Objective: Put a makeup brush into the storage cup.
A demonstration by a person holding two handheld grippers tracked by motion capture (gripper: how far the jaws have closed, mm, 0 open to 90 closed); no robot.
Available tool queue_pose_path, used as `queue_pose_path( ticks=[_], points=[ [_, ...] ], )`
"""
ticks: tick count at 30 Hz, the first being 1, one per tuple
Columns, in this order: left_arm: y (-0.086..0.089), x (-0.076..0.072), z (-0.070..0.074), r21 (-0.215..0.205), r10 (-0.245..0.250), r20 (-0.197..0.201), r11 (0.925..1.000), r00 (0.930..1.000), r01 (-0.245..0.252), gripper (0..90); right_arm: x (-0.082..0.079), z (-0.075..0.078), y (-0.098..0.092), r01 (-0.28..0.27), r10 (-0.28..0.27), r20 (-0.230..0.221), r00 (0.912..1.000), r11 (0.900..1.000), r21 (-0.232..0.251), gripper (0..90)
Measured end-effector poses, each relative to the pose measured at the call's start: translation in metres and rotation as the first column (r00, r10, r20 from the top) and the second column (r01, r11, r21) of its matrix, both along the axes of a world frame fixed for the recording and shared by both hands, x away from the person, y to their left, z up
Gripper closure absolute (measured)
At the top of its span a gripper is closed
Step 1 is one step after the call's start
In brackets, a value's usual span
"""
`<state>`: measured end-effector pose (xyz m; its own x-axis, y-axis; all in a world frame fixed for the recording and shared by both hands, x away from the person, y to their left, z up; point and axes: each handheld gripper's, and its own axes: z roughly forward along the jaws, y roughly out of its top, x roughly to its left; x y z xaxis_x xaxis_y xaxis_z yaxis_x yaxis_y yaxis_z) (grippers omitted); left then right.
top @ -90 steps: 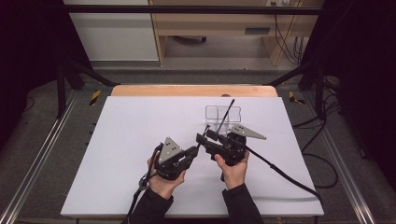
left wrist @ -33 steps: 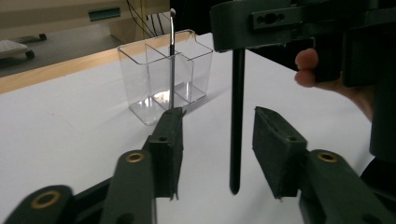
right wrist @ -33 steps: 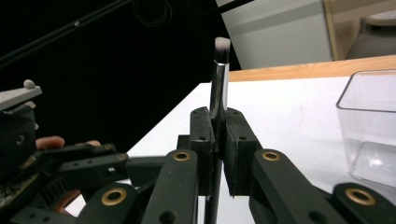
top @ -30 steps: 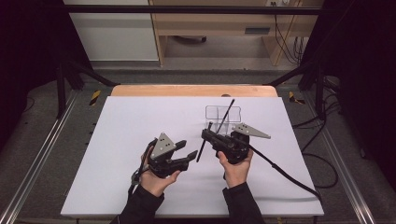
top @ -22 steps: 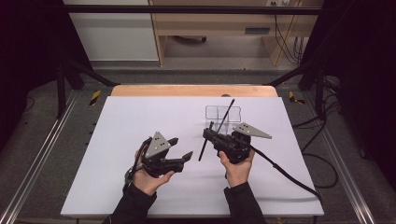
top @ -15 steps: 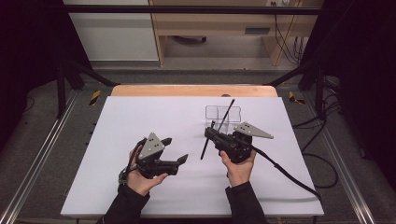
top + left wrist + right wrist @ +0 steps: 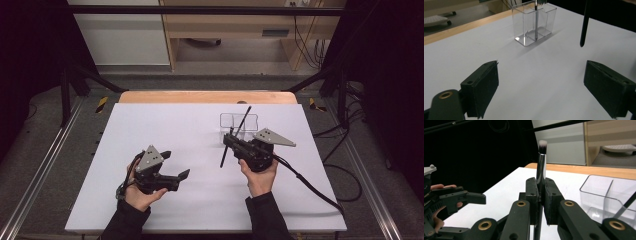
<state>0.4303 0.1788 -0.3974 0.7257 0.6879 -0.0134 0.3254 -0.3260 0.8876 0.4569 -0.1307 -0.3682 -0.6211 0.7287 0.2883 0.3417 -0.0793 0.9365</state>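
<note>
**Brush clamped in the right gripper, holder just beyond it**

High view shows the right gripper (image 7: pixel 234 145) clamped on a makeup brush (image 7: pixel 226 152), and the right gripper view confirms it: both pads squeeze the silvery collar of the brush (image 7: pixel 541 167), bristles up, dark handle hanging down past the jaws toward the worktop (image 7: pixel 165 120). So the brush's long axis runs nearly upright, tipped a little.

Now the relation that matters. The clear holder (image 7: pixel 239 125) stands just beyond the right gripper, on its far side, near the worktop's back edge. Another thin black stick (image 7: pixel 244 119) already leans out of it. In the right gripper view the holder (image 7: pixel 609 195) sits close by on the right, its compartments open at the top.

Over on the left, the left gripper (image 7: pixel 175 165) has just been opening, and its jaws stand wide apart with nothing between them; the left gripper view looks across bare white surface to the holder (image 7: pixel 534 22), well apart. The right hand is plainly the nearer one. My read: lift, carry the brush over the rim, lower it handle-first into a free compartment.
</note>
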Motion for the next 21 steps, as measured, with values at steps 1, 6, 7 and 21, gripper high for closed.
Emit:
queue_pose_path(
  ticks=[1,6,7,21],
  points=[
    [0.001,0.000,-0.001,0.003,0.000,-0.001,1.0000,1.0000,0.000,11.0,0.000,0.000,-0.001,0.003,-0.003,0.004,1.0000,1.000,-0.005,84.0],
    [0.008,0.001,-0.003,0.020,0.009,-0.009,0.9998,0.9999,-0.009,9.3,0.003,0.002,-0.003,0.014,-0.014,0.017,0.9998,0.999,-0.029,84.0],
    [0.009,0.001,-0.004,0.027,0.011,-0.011,0.9996,0.9999,-0.011,8.8,0.004,0.002,-0.004,0.016,-0.015,0.017,0.9997,0.999,-0.033,84.0],
    [0.025,0.003,-0.010,0.038,0.043,-0.012,0.9984,0.9990,-0.043,7.4,0.018,0.007,-0.010,0.051,-0.048,0.041,0.9980,0.996,-0.074,84.0]
  ],
)
